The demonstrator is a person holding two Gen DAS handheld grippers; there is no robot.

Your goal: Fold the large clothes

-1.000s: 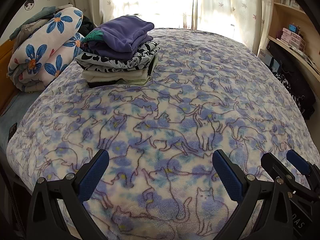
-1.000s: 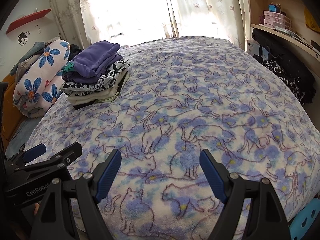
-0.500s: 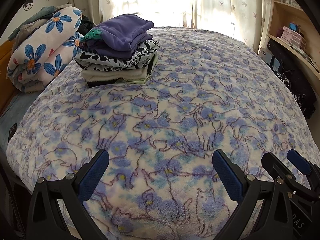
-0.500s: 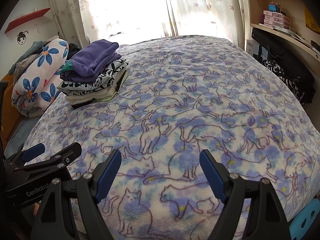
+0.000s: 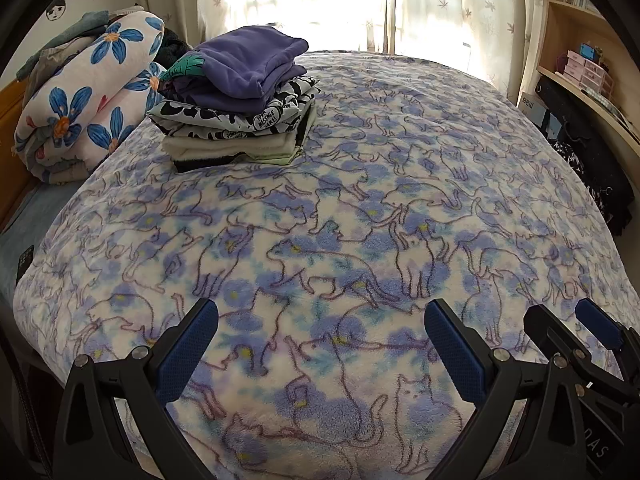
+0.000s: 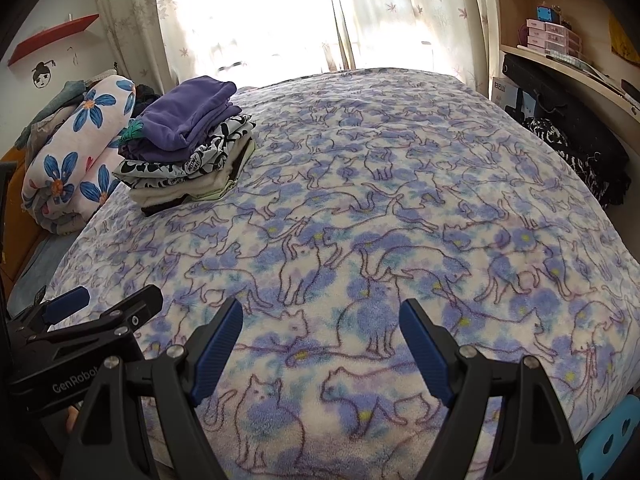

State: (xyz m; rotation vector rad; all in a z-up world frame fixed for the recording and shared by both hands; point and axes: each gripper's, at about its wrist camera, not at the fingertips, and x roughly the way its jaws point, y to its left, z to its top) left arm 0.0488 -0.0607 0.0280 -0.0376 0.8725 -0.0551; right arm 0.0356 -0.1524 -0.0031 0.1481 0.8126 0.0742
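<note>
A: Both tools parked at the near edge of the bed. The left gripper (image 5: 320, 344) has its blue pads spread wide with nothing between them, and the right gripper (image 6: 320, 344) is spread the same way, empty too.

B: Anything different from a second ago?

A: Next to nothing. The hands have held their spot and neither jaw has budged. The view only nudges a touch. I'd call it a pause between garments, not a fold in progress.

B: So where's the laundry?

A: Far left, well apart from both tools: a stack of folded clothes (image 5: 236, 100) on the cat-print blanket (image 5: 400, 200). A purple top sits uppermost, a black-and-white print under it, pale layers below, edges roughly squared. Just left of it lies a rolled floral quilt (image 5: 88, 96).

B: And the middle?

A: No garment spread there, so the next piece has to be fetched first, I reckon.
</note>
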